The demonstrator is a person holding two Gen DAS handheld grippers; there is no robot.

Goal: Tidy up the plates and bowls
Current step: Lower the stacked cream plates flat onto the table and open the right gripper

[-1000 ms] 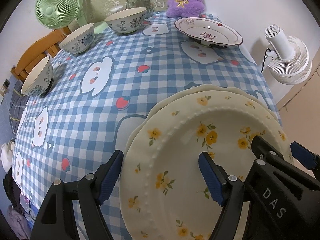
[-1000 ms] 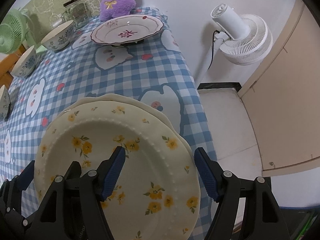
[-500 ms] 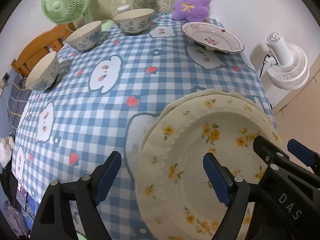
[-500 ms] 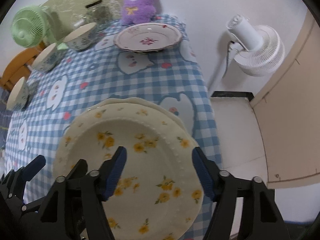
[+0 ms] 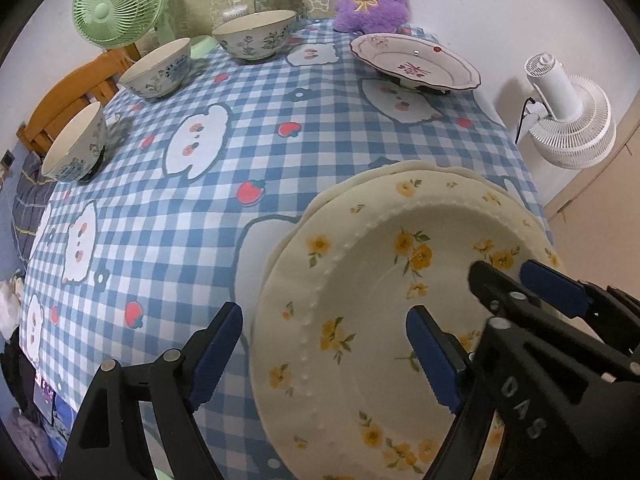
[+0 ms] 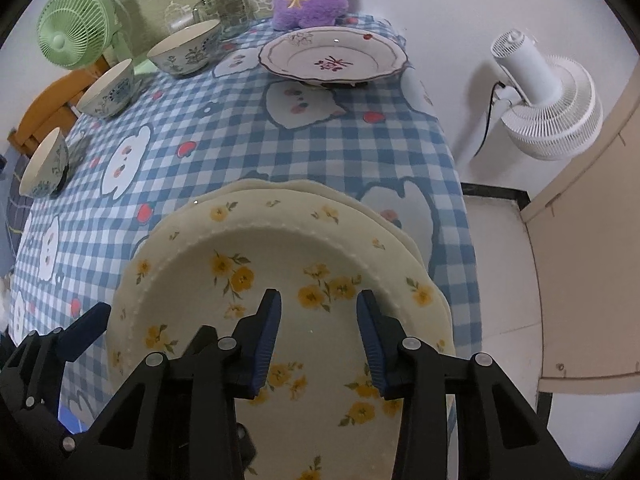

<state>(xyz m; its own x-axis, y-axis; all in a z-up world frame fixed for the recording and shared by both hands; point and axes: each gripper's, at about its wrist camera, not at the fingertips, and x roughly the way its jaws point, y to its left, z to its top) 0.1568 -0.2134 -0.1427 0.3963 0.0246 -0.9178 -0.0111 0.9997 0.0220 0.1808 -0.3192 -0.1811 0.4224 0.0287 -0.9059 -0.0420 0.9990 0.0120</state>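
Left wrist cam: the big checkered tablecloth (image 5: 240, 168) fills most of it, and the yellow-flower plate (image 5: 360, 280) sits stacked on another cream plate (image 5: 420, 166) at the near right corner. My left gripper (image 5: 324, 344) is spread wide, its fingers either side of that plate's left rim, clamping nothing. My right gripper (image 6: 318, 332) hangs over the plate's middle, jaws apart, nothing between them. Far side: red-pattern plate (image 6: 334, 58), then three blue-flowered bowls (image 5: 254, 36) (image 5: 158, 68) (image 5: 74, 148) along the left edge.
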